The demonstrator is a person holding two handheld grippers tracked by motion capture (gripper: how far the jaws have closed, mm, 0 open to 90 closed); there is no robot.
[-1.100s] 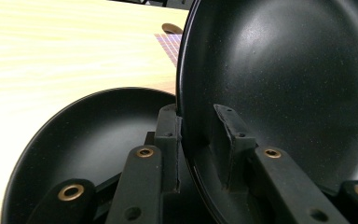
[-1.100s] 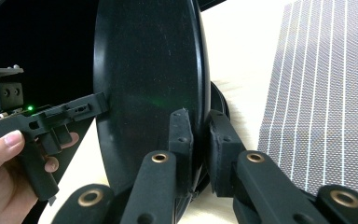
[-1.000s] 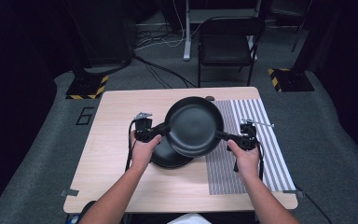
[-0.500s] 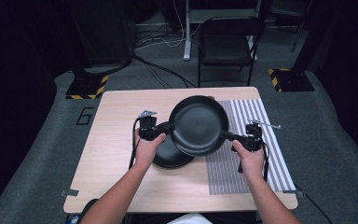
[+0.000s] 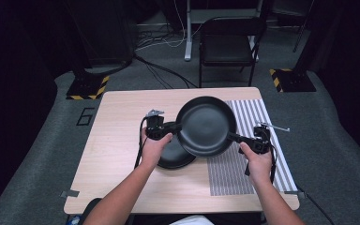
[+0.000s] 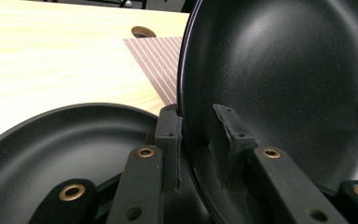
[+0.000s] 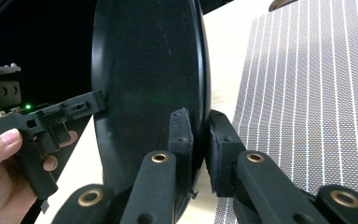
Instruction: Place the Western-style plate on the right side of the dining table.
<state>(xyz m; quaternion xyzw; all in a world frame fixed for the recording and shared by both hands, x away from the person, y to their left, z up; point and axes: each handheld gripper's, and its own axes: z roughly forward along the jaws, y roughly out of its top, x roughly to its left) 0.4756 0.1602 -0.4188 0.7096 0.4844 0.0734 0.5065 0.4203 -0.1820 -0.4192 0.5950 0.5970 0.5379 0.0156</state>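
High view first: a large black frying pan (image 5: 206, 125) is held up above the tabletop (image 5: 117, 140), tilted so its inside faces the camera, between the two hands. The left tongs (image 5: 174, 127) grip the pan's left rim, and the right tongs (image 5: 243, 139) hold the pan at its lower right, where the short handle runs out toward the right hand (image 5: 258, 161). The left hand (image 5: 153, 149) sits just left of the pan, over a second, smaller black pan (image 5: 176, 154) that lies flat on the wood, partly hidden behind the raised one. To the right of that flat pan a striped mat (image 5: 236, 173) covers the right part of the tabletop; the lifted pan hangs over the mat's left edge and the bare wood beside it. A black folding chair (image 5: 229, 47) stands on the floor beyond the far edge.

Left gripper view: the left tongs (image 6: 198, 140) pinch the thin rim of the raised pan (image 6: 284, 74), one jaw outside and one inside the bowl. The flat pan (image 6: 60, 144) lies below them, and the mat (image 6: 156, 56) shows farther off.

Right gripper view: the right tongs (image 7: 199, 144) are pressed together on the pan's edge, the pan (image 7: 149, 70) standing nearly on edge in front of them. The mat (image 7: 307, 93) lies to the right, and the left hand (image 7: 4, 177) with its gripper is at the far left.
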